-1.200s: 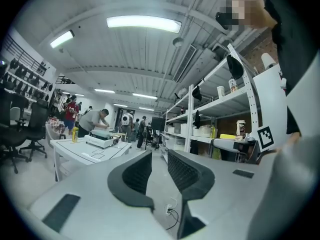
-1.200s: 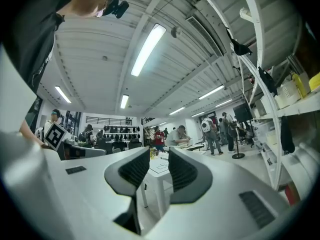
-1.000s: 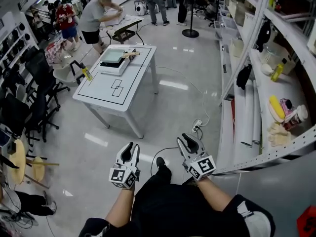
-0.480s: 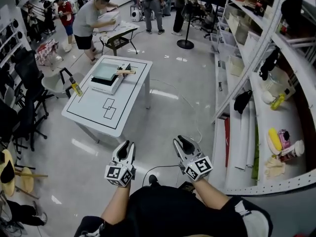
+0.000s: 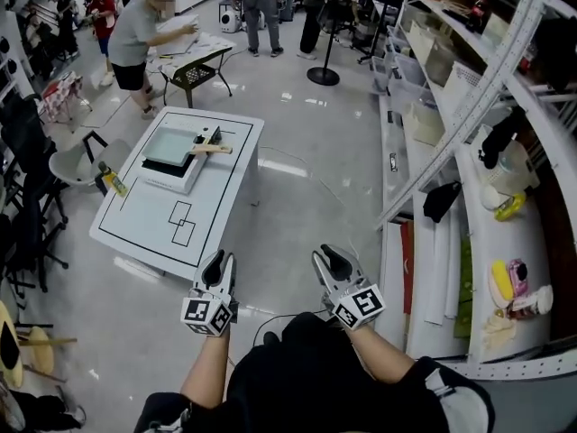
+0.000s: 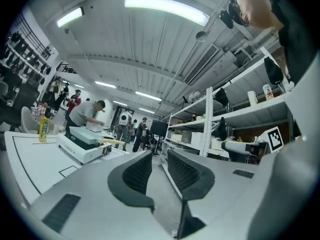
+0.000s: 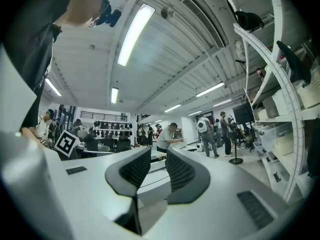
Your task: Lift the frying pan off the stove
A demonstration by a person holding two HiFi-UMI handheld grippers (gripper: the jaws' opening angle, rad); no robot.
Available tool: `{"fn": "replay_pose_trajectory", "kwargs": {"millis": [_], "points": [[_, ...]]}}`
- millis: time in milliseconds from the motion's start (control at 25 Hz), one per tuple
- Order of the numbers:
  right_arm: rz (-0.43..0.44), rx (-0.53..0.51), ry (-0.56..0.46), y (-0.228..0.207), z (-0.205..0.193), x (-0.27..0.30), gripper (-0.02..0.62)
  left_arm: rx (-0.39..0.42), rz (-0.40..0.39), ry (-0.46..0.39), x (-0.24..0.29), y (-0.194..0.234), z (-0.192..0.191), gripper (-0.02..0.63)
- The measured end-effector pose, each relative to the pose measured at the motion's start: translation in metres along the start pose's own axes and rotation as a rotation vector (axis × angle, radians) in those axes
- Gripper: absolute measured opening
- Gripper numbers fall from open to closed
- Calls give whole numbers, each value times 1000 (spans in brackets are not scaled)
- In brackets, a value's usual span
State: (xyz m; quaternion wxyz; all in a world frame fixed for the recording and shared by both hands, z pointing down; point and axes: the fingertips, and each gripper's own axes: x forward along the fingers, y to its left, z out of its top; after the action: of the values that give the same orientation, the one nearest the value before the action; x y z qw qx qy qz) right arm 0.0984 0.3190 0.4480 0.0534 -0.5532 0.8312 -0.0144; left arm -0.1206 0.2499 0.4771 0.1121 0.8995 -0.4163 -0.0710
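In the head view, a pale green rectangular frying pan [image 5: 171, 144] with a wooden handle [image 5: 210, 149] sits on a white stove [image 5: 167, 171] at the far end of a white table [image 5: 149, 228]. My left gripper [image 5: 217, 265] and right gripper [image 5: 328, 262] are held side by side over the floor, well short of the table. Both stand open with nothing between the jaws. The left gripper view shows the pan [image 6: 83, 134] and stove [image 6: 80, 149] far off to the left of my left gripper [image 6: 159, 171]. My right gripper [image 7: 157, 170] points across the room.
A long shelving rack [image 5: 469, 152] with assorted items runs along the right. Black chairs [image 5: 27, 161] line the left. A yellow bottle [image 5: 113, 184] stands at the table's left edge. People [image 5: 135, 25] work at tables farther back. A cable [image 5: 270, 309] lies on the floor.
The table with the stove has slid left and lower in the head view as the person moves along. Both grippers stay held out in front, empty.
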Motion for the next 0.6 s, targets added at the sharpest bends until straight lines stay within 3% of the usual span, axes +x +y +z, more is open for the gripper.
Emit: {"fn": "replay_pose_trajectory", "kwargs": {"millis": [280,600], "points": [[3,31,5,-43,-16,55,104,-12,17,35,53,34,-12,98],[96,74,-29,-119,-23,148,104,10,96,54,138,63,-10,98]]}}
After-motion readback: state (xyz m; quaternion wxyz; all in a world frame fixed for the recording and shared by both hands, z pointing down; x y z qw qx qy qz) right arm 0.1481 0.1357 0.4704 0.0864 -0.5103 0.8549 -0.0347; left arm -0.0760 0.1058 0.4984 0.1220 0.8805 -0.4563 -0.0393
